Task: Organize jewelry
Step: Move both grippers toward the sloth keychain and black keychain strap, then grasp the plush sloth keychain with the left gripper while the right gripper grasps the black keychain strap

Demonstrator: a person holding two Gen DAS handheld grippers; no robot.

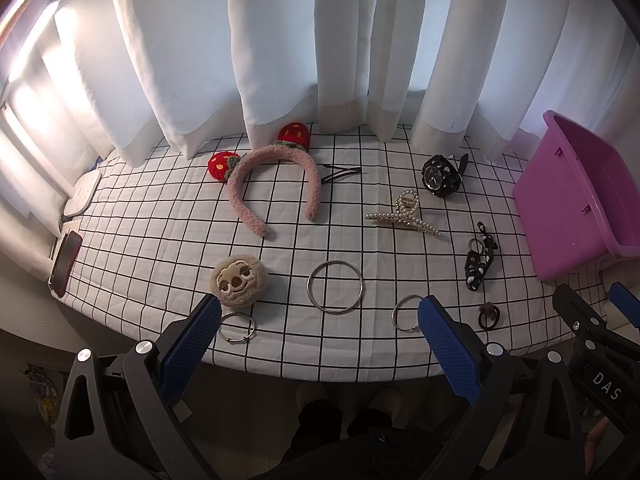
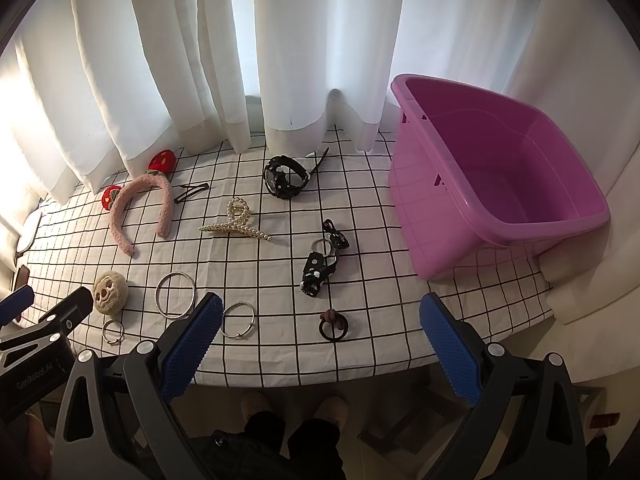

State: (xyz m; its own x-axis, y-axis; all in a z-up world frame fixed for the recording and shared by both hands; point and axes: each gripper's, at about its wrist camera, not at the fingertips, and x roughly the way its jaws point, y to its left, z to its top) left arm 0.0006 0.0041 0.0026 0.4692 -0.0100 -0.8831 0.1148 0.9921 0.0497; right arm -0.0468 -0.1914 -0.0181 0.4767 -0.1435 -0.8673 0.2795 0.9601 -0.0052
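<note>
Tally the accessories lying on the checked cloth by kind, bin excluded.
Metal rings: 3
Headband: 1
Watch: 1
Pearl claw clip: 1
Snap clip: 1
Plush puff: 1
Hair tie: 1
Black keyring charm: 1
Total: 10

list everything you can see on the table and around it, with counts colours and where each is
headband: 1, pink with red strawberries, far left
hair clip: 1, black, right of headband
watch: 1, black, far centre
claw clip: 1, pearl and gold, centre
keychain: 1, black with white spots, left of tub
hair tie: 1, dark brown, near edge
metal rings: 3, silver, one large, two small, near edge
plush face: 1, beige, near left
tub: 1, purple, right, nothing seen inside
tablecloth: 1, white with black grid
curtains: white, behind table
phone: 1, red case, left edge
left gripper: 1, black with blue pads, jaws open
right gripper: 1, same, jaws open
</note>
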